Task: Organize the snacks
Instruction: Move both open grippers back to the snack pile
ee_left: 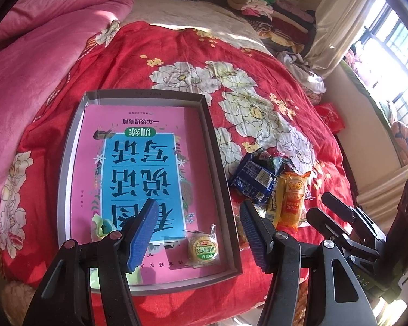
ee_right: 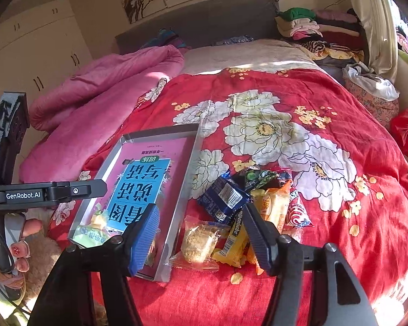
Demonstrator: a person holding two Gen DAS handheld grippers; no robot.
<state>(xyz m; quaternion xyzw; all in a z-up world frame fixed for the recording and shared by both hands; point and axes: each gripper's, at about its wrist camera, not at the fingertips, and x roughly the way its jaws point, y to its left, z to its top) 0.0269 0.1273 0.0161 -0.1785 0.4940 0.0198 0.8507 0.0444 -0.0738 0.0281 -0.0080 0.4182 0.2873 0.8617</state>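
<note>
The left gripper (ee_left: pixel 197 233) hangs over the near end of the grey box (ee_left: pixel 222 190), its jaws standing about half apart with nothing between them. The right gripper (ee_right: pixel 204 240) is also half open and empty, above the gap between the box and the pile of snacks (ee_right: pixel 247 206). Two snacks already lie in the box on a pink book (ee_left: pixel 138 163): a round yellow cake (ee_left: pixel 202 248) in clear wrap by the near right corner and a green packet (ee_left: pixel 102 226) on the near left. The rest lie on the red flowered quilt (ee_left: pixel 176 51) just beside the box's right wall.

The work looks partway done, between one drop and the next pick. Next, a gripper must come down on one wrapper, likely the crumbly cake (ee_right: pixel 200 240) nearest the box.

The green packet is partly hidden by a jaw. The packets deep in the pile overlap, so their number is unclear.
</note>
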